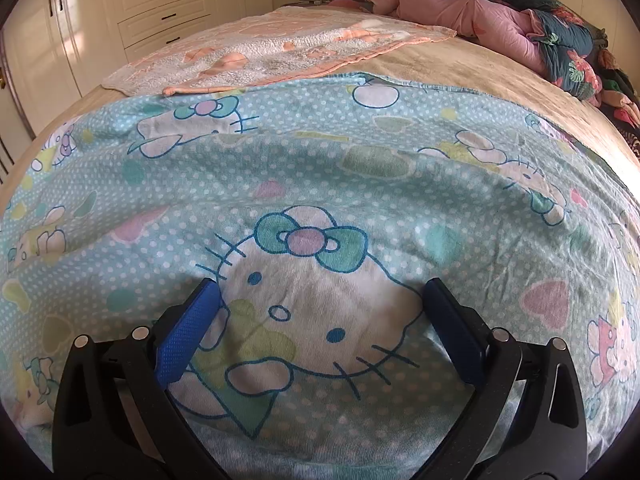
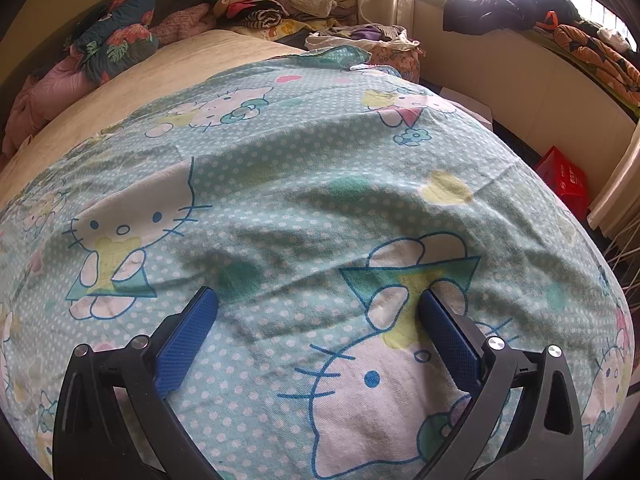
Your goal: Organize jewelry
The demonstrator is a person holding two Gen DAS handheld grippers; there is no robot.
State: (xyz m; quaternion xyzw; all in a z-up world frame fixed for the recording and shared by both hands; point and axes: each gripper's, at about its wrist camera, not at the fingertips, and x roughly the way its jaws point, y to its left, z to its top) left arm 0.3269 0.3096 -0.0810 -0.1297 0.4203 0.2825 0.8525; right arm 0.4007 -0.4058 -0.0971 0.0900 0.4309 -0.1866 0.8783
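Oddly, no jewelry shows; both the left gripper (image 1: pixel 320 300) and right gripper (image 2: pixel 318 308) hang spread and empty over a soft cartoon sheet (image 1: pixel 320 160) just ahead, so handling cannot be judged.

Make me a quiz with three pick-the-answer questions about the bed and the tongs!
1. Where is the pink towel?
A. past the far edge of the cat sheet
B. between the left tongs
C. on the floor

2. What colour are the pads on the right tongs?
A. red
B. blue
C. yellow

3. How are both tongs?
A. shut on a necklace
B. shut on the sheet
C. open, holding nothing

Answers:
1 A, the towel lies flat on the bed beyond the sheet.
2 B, both pads are blue against black arms.
3 C, only sheet shows in the wide gap of each; no jewelry is visible.
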